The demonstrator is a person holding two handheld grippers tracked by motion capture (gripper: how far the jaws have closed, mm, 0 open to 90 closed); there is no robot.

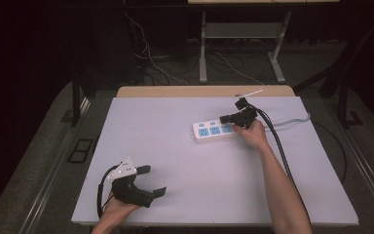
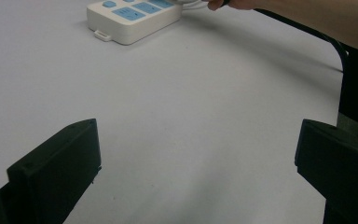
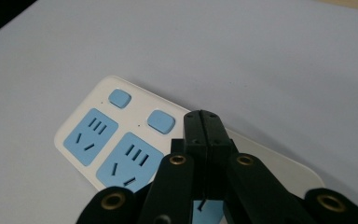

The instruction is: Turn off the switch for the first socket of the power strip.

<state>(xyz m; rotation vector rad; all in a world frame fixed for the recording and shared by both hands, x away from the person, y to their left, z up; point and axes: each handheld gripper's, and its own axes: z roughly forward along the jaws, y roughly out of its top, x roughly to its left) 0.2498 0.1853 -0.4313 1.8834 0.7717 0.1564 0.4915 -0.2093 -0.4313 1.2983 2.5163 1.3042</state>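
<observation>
right gripper (image 3: 204,122) has its jaws closed together, nothing between them, tips poised over the white power strip (image 3: 121,140) with blue sockets lying at the desk's (image 1: 199,195) far right. left gripper (image 1: 146,183) rests near the front edge, jaws wide apart and empty. no legible writing on the strip.

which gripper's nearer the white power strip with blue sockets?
Right. The right gripper hovers over the white power strip with blue sockets, jaws shut. The left gripper sits far off at the table's near-left corner, jaws open.
</observation>
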